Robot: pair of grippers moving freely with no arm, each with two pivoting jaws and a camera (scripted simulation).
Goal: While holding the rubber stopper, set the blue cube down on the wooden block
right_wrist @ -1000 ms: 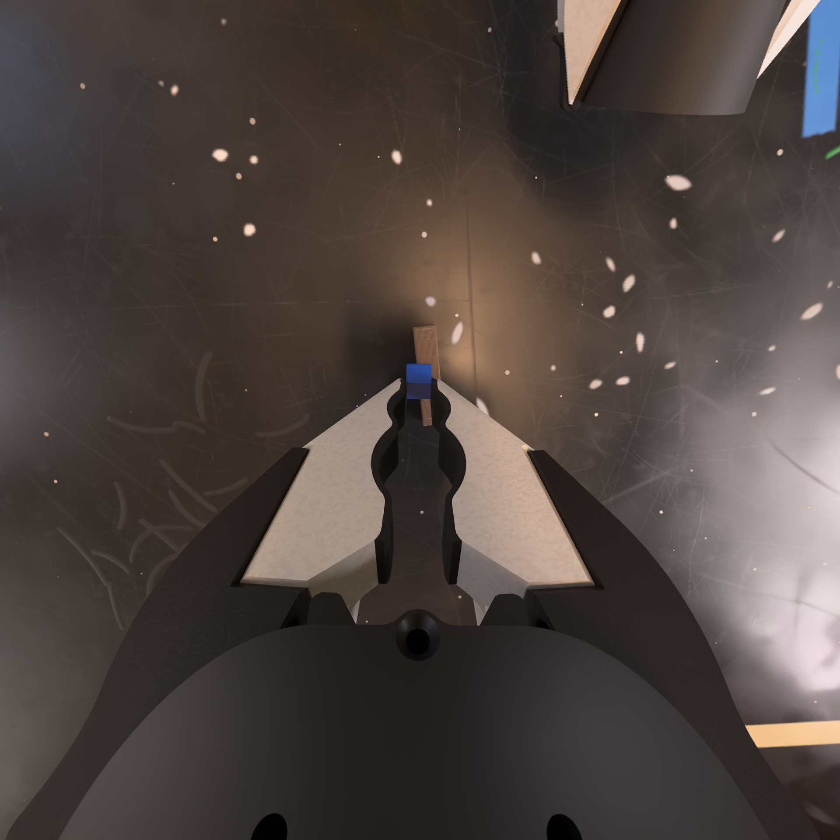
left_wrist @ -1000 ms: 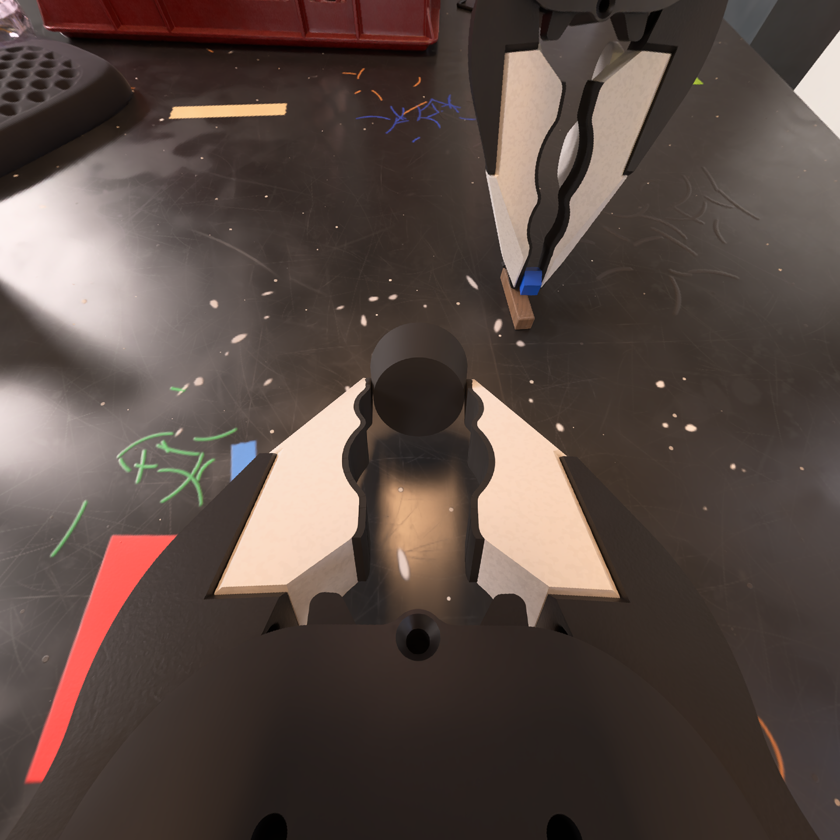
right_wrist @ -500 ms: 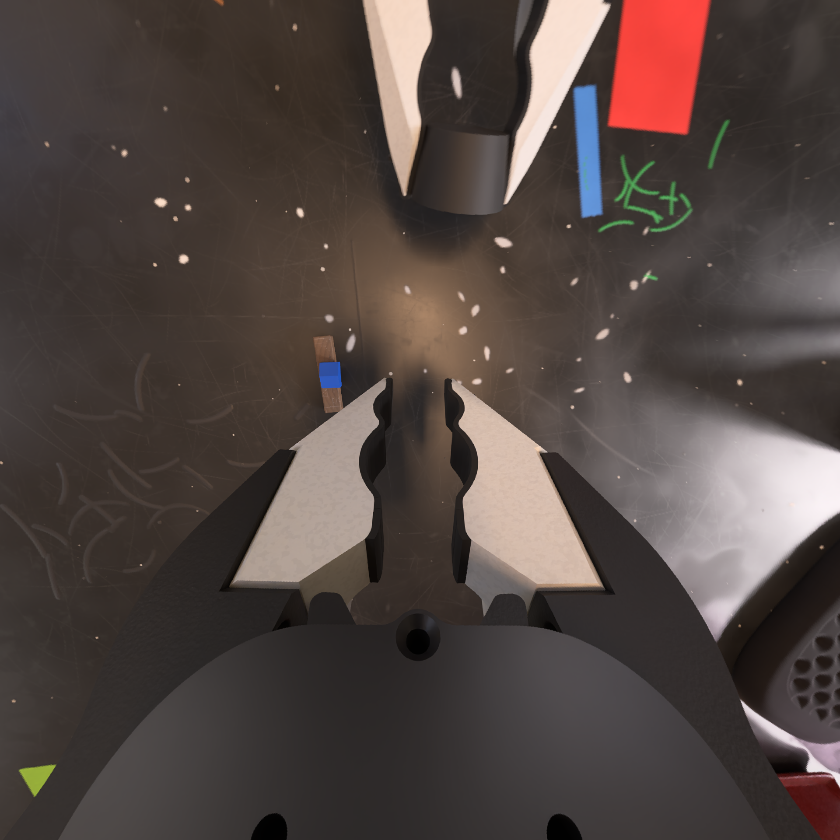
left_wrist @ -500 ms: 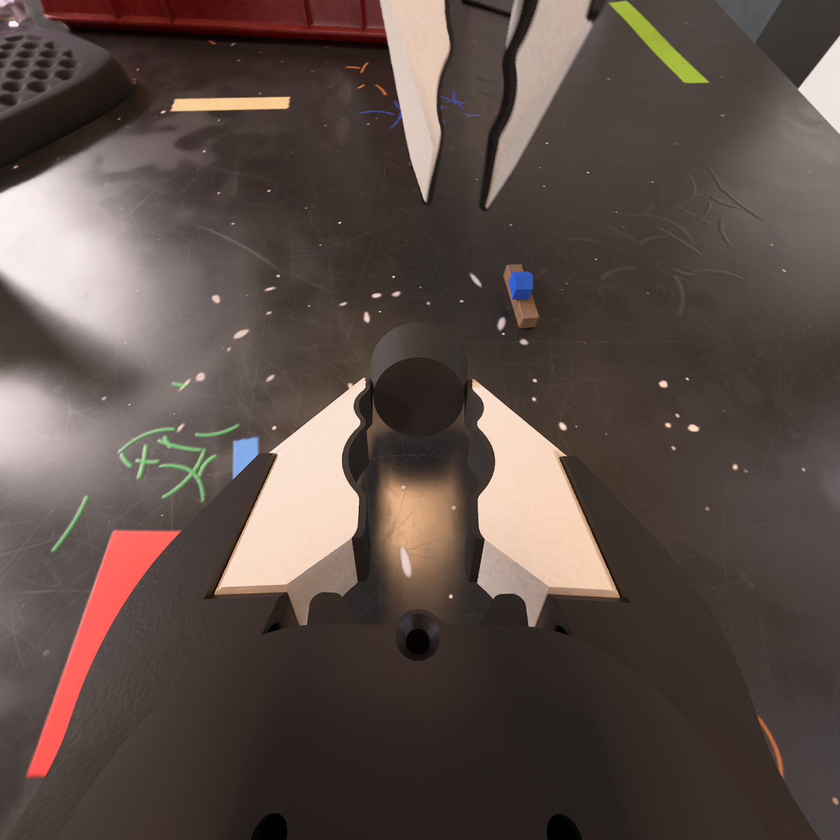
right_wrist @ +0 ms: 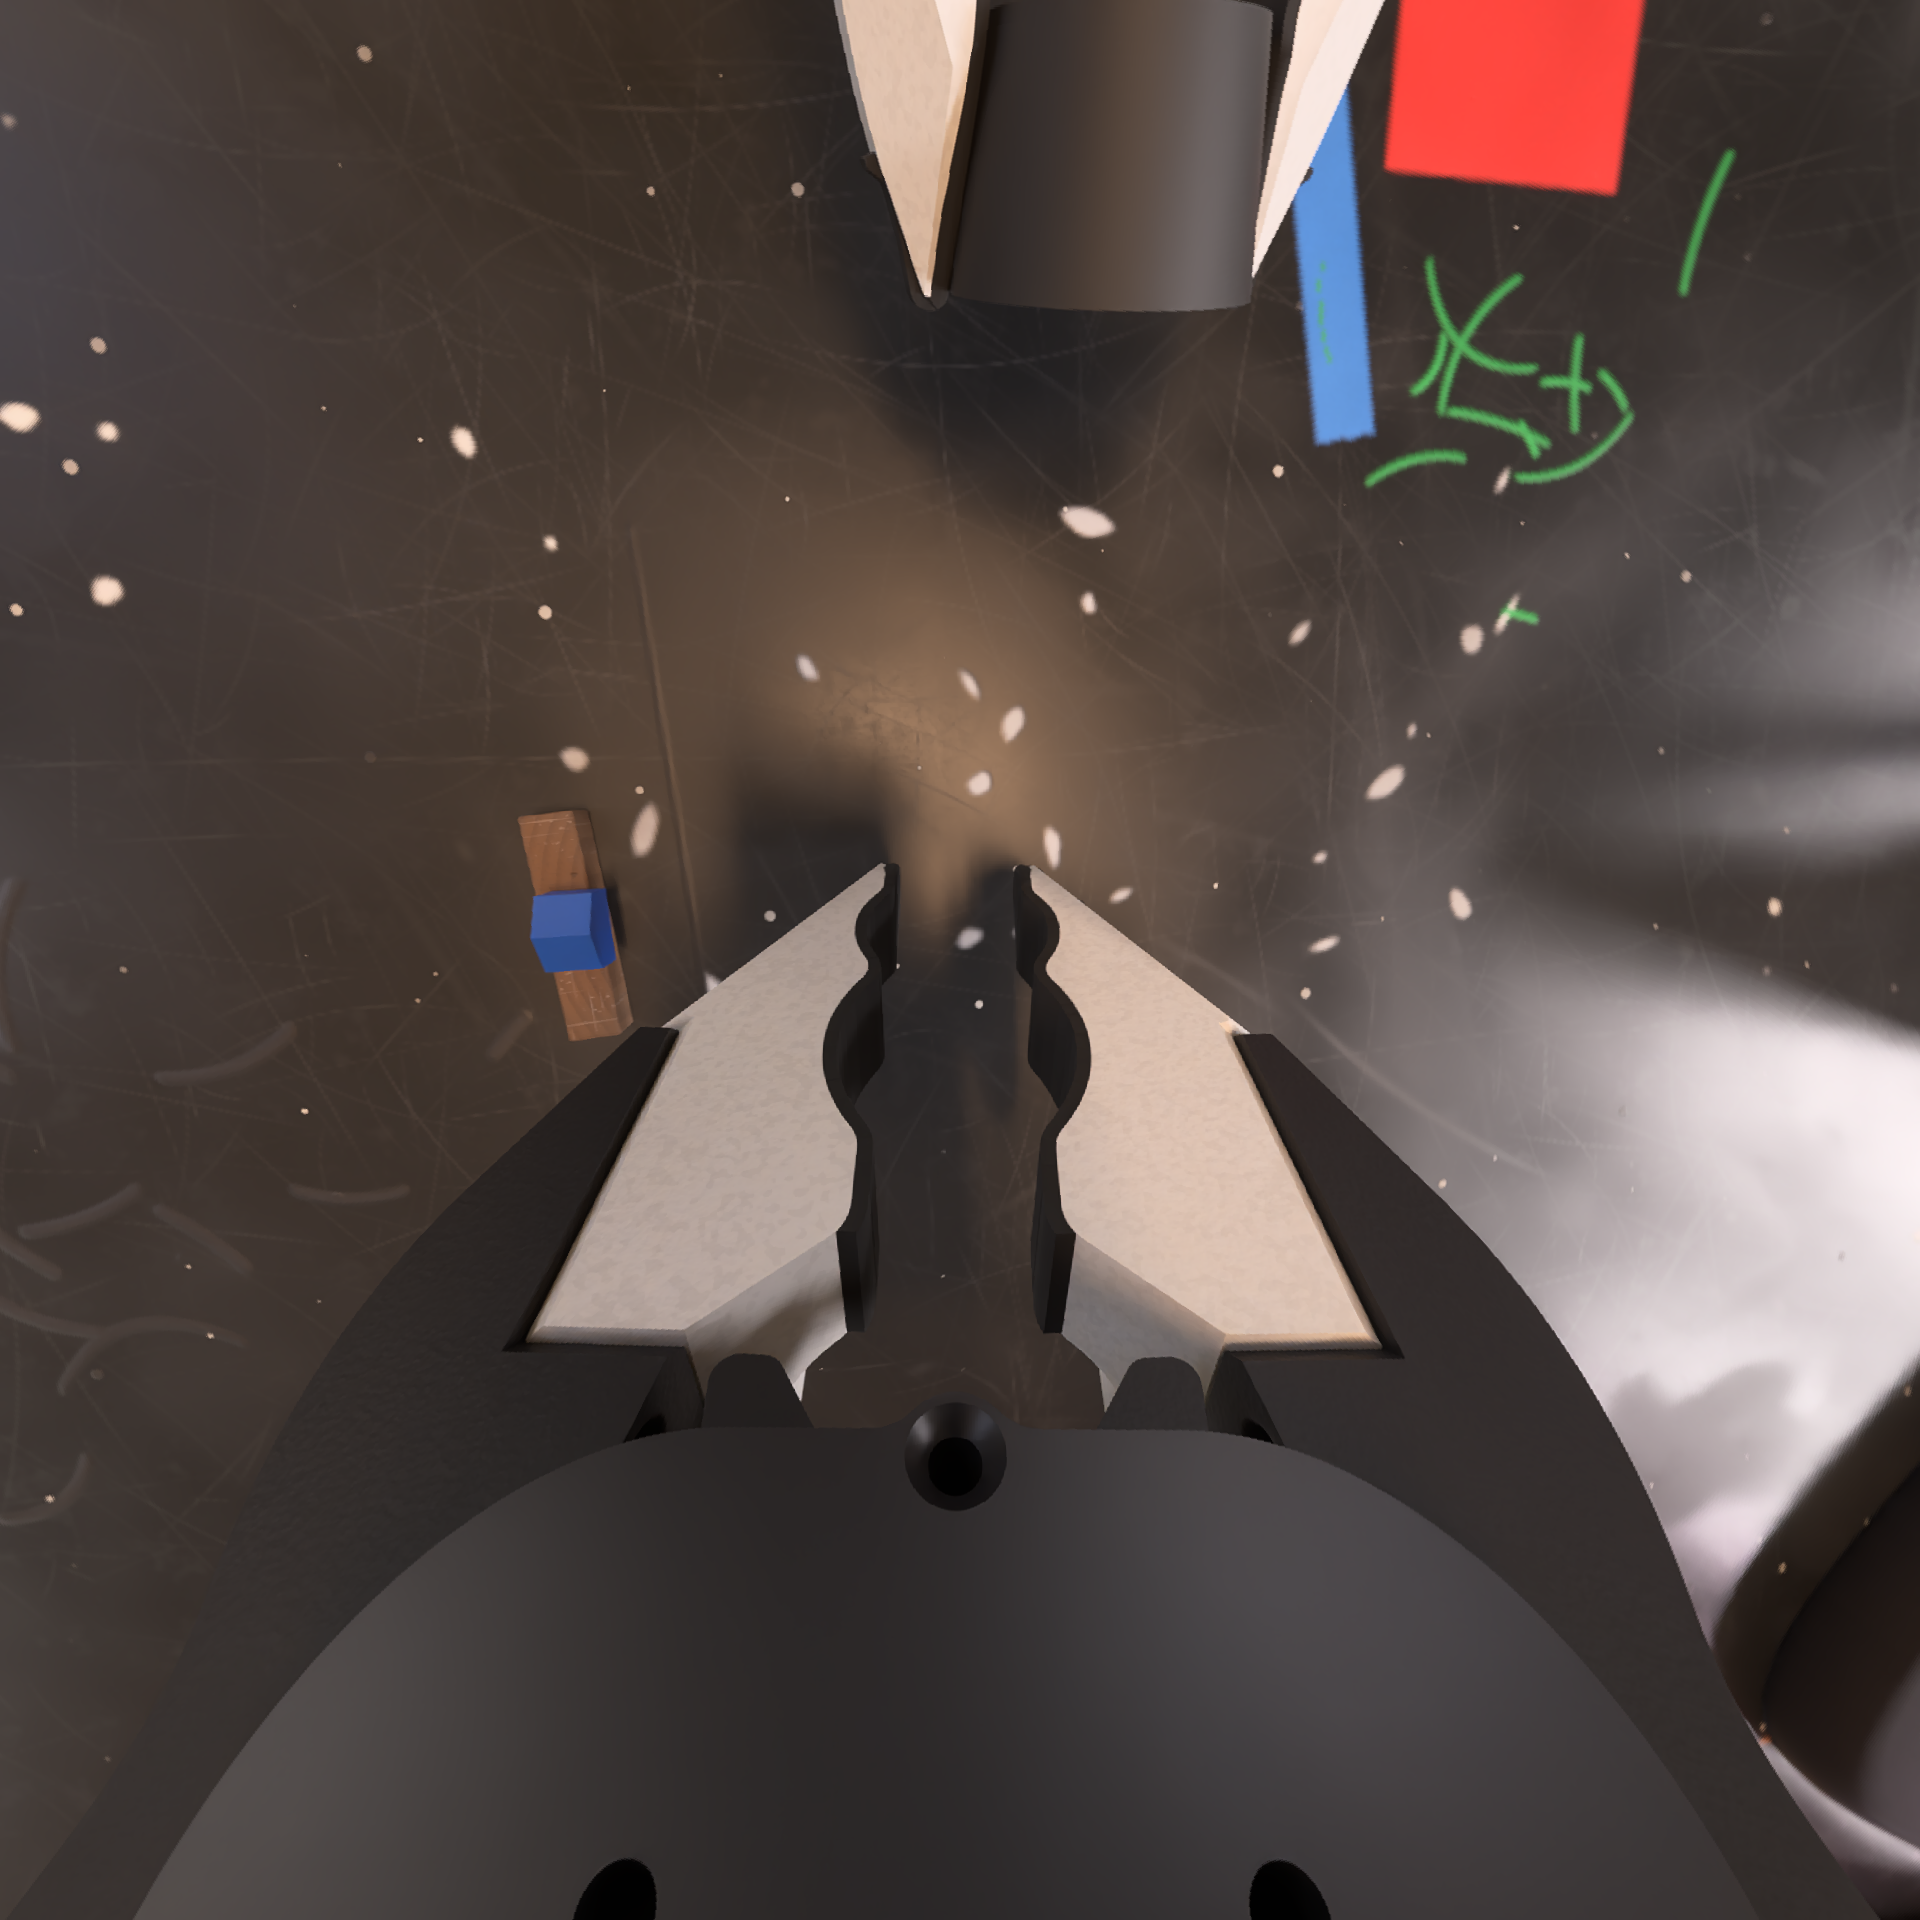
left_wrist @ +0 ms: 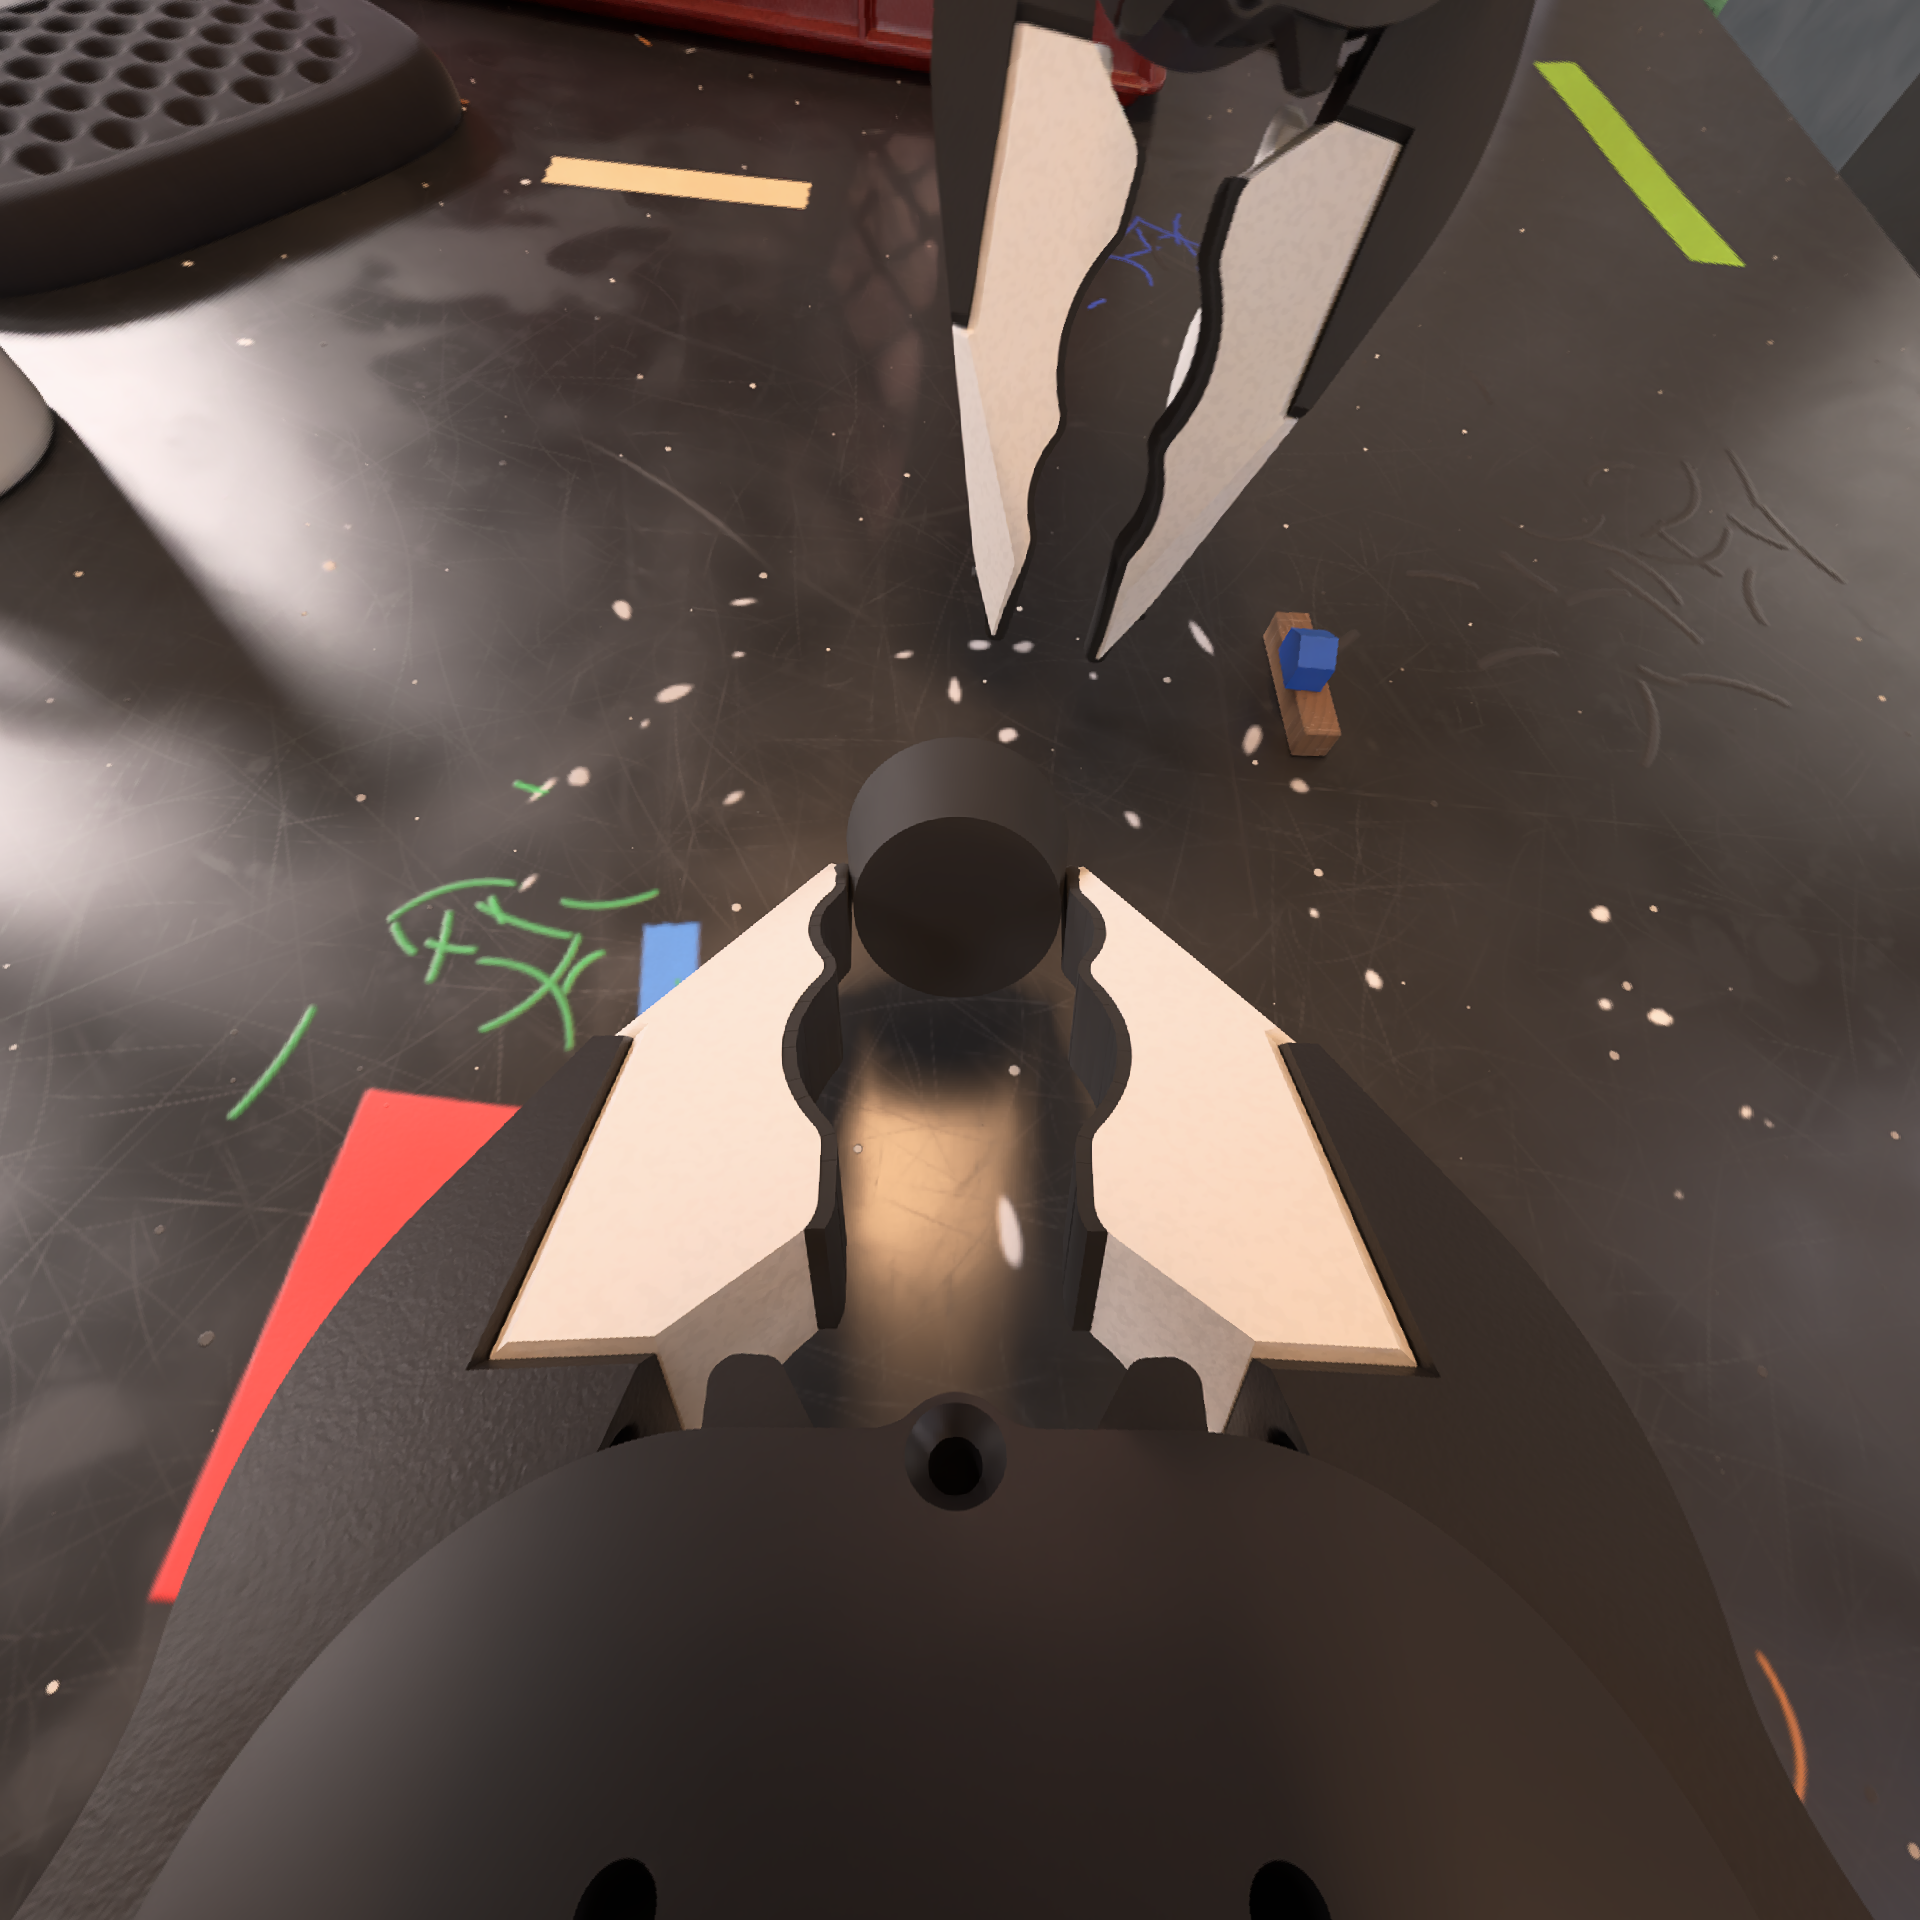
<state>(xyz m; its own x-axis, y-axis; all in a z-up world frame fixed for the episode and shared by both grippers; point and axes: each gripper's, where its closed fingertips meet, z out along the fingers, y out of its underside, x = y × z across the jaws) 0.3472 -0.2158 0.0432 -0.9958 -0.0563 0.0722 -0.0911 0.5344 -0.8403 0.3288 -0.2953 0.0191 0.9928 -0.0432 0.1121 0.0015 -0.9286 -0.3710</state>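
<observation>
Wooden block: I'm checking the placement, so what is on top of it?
The blue cube sits on the wooden block, across its middle, free of the open right gripper. The strip of wood beneath the cube is hidden.

The worktop (left_wrist: 312, 540) is glossy black, crossed with fine pale scratches and sprinkled with cream-white flecks. The cube (left_wrist: 1307, 658) is solid bright blue; the block (left_wrist: 1311, 717) under it is mid-brown with a faint wood grain. The stopper (left_wrist: 954, 902) is matt charcoal black. Both the left gripper (left_wrist: 954, 878) and the right gripper (right_wrist: 952, 883) have black bodies and pale cream fingers edged in black. On the worktop lie a red patch (left_wrist: 312, 1299), a light blue strip (right_wrist: 1333, 312), a tan strip (left_wrist: 675, 183) and a lime-green strip (left_wrist: 1636, 166). Green scribbles (left_wrist: 499, 951) and thin blue scribbles (left_wrist: 1148, 249) mark it. A black tray (left_wrist: 187, 114) bears a honeycomb of round holes; a crate (left_wrist: 790, 21) is dark red.
</observation>
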